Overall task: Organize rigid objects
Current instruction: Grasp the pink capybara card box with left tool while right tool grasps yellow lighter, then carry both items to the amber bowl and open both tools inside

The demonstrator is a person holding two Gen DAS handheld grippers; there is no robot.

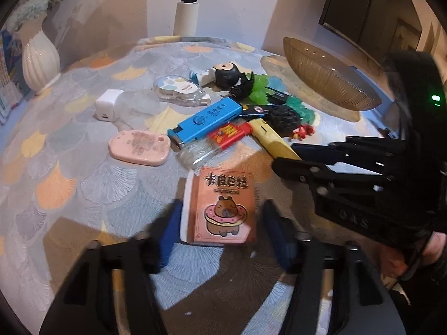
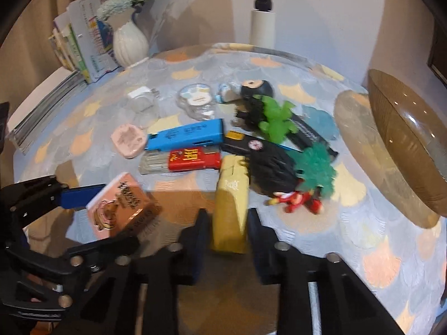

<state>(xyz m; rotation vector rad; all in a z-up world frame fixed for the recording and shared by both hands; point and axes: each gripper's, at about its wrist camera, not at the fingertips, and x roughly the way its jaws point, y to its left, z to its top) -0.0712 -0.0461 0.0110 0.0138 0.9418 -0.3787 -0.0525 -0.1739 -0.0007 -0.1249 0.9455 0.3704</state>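
Pink capybara box (image 1: 223, 206) | near desk (image 1: 83, 184) edge, between spread left gripper (image 1: 220, 223) jaws | right gripper (image 2: 227, 223) jaws spread around yellow block (image 2: 230, 212) | close squarely on flat sides, lift level.

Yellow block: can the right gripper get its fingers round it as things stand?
Probably yes. The right gripper is open with a finger on each side of the yellow block's near end, nothing between. The black lump crowds only its far end.
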